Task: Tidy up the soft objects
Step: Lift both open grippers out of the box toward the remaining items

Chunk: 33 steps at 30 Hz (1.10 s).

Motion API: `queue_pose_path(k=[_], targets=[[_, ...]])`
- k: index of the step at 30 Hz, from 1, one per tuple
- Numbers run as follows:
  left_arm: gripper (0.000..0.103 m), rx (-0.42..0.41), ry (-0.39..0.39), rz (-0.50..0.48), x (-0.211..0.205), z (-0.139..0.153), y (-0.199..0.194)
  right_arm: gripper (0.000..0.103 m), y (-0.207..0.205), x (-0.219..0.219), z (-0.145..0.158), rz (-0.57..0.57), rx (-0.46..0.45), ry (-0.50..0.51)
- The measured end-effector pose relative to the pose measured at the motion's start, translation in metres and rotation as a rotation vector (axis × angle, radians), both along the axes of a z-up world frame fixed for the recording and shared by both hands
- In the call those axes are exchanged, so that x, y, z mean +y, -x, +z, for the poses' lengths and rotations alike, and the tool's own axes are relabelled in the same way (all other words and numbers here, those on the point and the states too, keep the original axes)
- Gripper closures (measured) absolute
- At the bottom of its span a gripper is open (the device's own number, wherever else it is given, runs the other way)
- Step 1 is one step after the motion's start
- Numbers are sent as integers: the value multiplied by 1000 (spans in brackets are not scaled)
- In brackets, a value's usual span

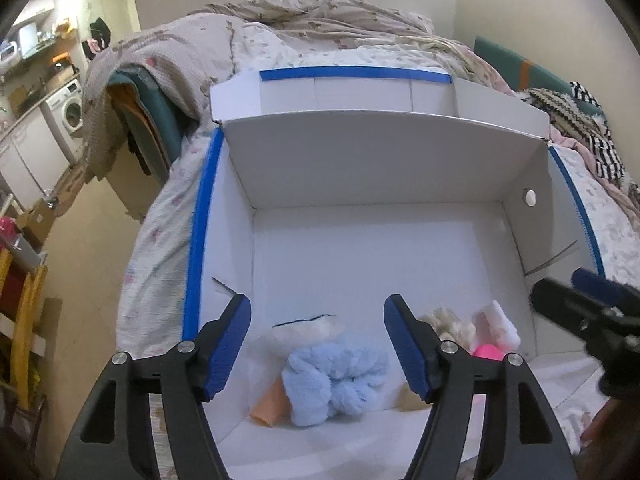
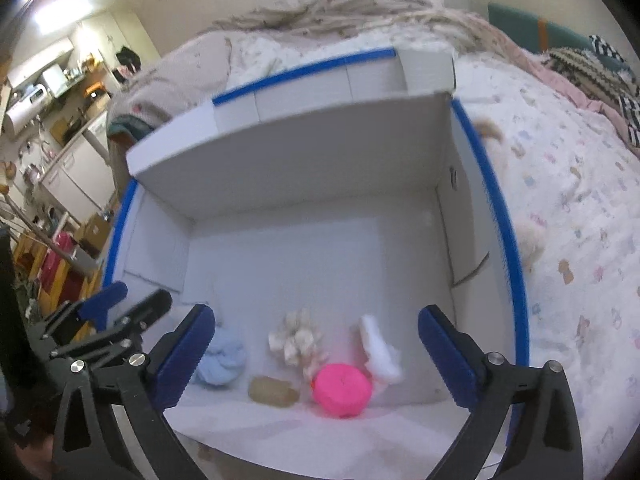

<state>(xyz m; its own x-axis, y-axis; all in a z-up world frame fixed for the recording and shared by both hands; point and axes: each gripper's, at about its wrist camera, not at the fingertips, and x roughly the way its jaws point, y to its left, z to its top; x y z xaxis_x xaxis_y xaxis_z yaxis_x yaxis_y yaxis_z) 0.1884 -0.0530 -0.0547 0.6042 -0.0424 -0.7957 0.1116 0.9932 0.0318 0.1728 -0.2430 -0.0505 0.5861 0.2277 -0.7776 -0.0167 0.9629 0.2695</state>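
A white cardboard box with blue tape on its rims sits open on the bed; it also shows in the right wrist view. Soft things lie at its near end: a fluffy light blue piece, a white one, a cream fuzzy one, a white-pink one, a bright pink round one and a tan piece. My left gripper is open and empty above the blue piece. My right gripper is open and empty above the pink one.
The bed has a floral sheet and rumpled blankets behind the box. A fluffy cream thing lies on the sheet right of the box. A kitchen with a washing machine lies to the left. Striped cloth lies at the right.
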Motion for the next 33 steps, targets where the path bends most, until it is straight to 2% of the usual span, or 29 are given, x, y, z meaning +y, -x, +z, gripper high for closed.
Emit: queue_pose_path(k=[9,14,18,33], targets=[[36,11,22,46,7,8,0,0,2,0,9,-10,-52,-11],[36,18,-22,87,7,9,1,0,2,-4,8,-20,-45,-12],[36,28,54,66,11,14,4,0,4,-5,10,-28,-57,-17],[36,43,72,85,22,26,23,0,21,-14,19,-50,-87,-35]])
